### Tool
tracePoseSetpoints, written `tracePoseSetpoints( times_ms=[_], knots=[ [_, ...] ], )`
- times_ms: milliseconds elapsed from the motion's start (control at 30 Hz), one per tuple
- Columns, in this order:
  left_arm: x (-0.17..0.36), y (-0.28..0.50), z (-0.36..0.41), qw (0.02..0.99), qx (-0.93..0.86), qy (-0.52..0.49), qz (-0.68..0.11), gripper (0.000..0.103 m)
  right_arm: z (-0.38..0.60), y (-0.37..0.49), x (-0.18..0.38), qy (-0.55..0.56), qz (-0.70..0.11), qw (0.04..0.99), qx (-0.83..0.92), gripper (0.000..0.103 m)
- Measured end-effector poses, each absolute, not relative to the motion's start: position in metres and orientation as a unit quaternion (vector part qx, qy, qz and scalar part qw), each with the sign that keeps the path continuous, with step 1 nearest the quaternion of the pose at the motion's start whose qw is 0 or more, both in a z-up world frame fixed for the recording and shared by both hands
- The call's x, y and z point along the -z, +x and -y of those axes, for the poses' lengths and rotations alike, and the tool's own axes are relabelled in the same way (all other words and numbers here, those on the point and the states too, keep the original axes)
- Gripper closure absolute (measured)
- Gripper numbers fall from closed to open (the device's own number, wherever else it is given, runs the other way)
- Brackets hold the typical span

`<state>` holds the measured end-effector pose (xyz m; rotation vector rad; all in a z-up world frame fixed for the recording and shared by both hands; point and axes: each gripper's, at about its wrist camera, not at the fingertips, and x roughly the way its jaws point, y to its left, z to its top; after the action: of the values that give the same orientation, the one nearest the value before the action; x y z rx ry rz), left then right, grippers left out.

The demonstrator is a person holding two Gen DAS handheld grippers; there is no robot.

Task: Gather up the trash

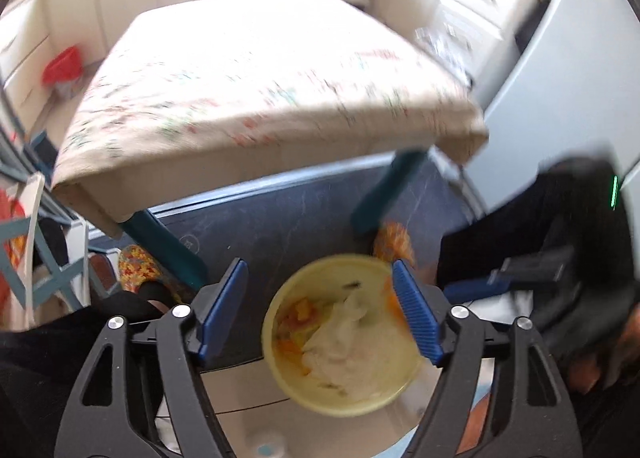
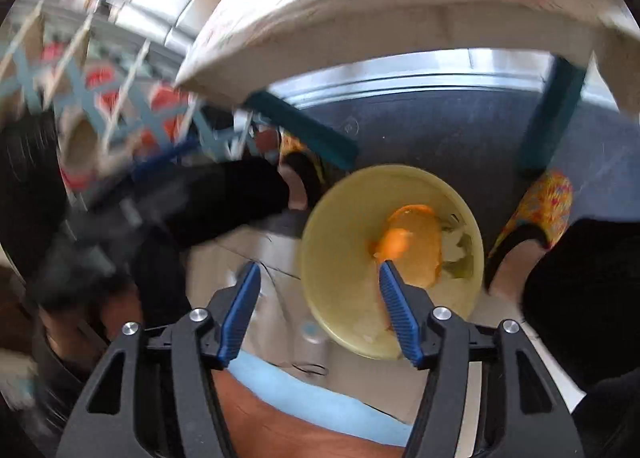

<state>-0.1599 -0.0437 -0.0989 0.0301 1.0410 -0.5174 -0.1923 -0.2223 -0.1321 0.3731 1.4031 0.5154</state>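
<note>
Hovering over the yellow bin (image 1: 344, 342) on the floor, left hand-held gripper (image 1: 320, 312) and right hand-held gripper (image 2: 318, 312) both stand open, holding nothing. Before withdrawing, confirm tissue (image 1: 348, 334) and orange peel (image 2: 412, 246) lie fully inside the rim.

Your left gripper (image 1: 320, 306) has black matt plastic arms, shiny metal screws and blue ribbed pads. Your right gripper (image 2: 318, 312) looks just the same. The yellow bin (image 1: 280, 338) below you looks like smooth plastic. Inside it lies soft, crumpled white paper (image 1: 348, 338), and in the right wrist view something orange and glossy (image 2: 412, 250). The table (image 1: 256, 70) wears a printed cloth. Its legs (image 1: 384, 194) look painted teal. The dark mat (image 1: 280, 226) is matt and scuffed.
</note>
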Motion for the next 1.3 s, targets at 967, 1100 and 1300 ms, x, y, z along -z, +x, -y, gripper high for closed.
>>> tracePoseSetpoints(
  times_ms=[967,1100,1300],
  knots=[
    [-0.057,-0.233,0.007,0.946,0.071,-0.046,-0.313,0.008,0.273,-0.291,-0.075,0.070,-0.234,0.969,-0.035,0.007],
    [-0.061,-0.242,0.012,0.946,0.055,-0.019,-0.319,0.008,0.260,-0.304,-0.083,0.070,-0.225,0.971,-0.030,0.007],
    [-0.065,-0.257,0.021,0.938,0.069,-0.006,-0.341,0.008,0.254,-0.312,-0.085,0.067,-0.222,0.972,-0.028,0.007]
  ],
)
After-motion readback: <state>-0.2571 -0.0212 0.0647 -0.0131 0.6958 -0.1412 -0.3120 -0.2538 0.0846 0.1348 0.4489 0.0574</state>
